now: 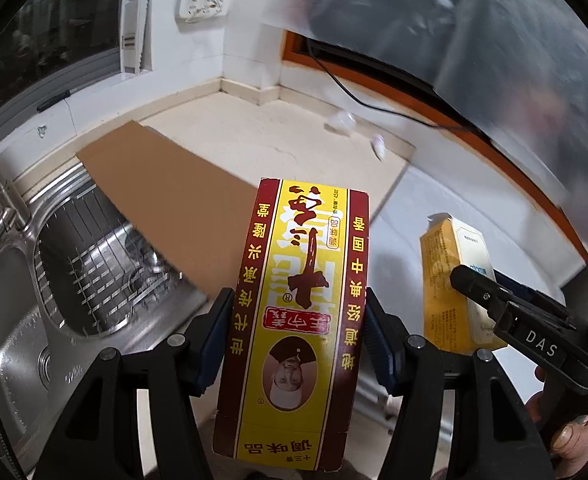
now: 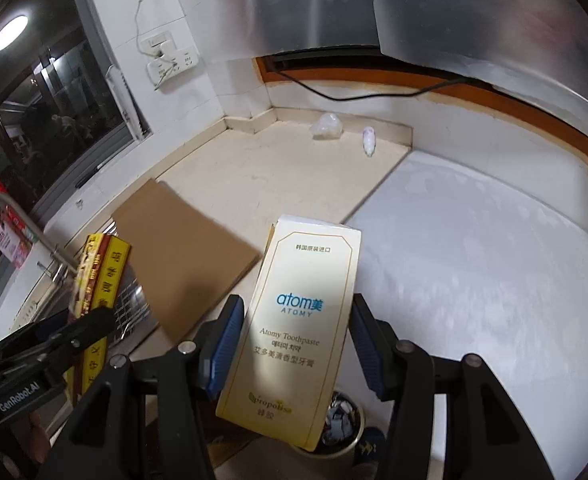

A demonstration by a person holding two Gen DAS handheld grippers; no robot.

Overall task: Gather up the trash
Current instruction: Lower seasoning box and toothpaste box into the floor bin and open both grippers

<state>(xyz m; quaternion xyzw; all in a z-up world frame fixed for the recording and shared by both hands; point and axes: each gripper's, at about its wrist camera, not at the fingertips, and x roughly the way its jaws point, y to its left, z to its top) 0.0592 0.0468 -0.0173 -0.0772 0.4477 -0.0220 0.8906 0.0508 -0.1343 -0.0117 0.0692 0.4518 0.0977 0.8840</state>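
we grip the seasoning box (image 1: 294, 320) and toothpaste box (image 2: 298, 328); crumpled plastic (image 2: 326, 126) and a small bottle (image 2: 369, 141) wait at twelve o'clock.

The toothpaste box (image 2: 300, 332) reads "atom美 ATOMY", "Atomy Toothpaste" and "propolis"; the spice box (image 1: 294, 320) reads "调味品"; the grippers carry "DAS" and "GenRobot.AI".

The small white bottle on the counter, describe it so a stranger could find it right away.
Start at the beige counter in the tiled corner. Along its back edge, the small white bottle lies right of a crumpled clear plastic wad; unlike the wad, it is slim, opaque and smooth.
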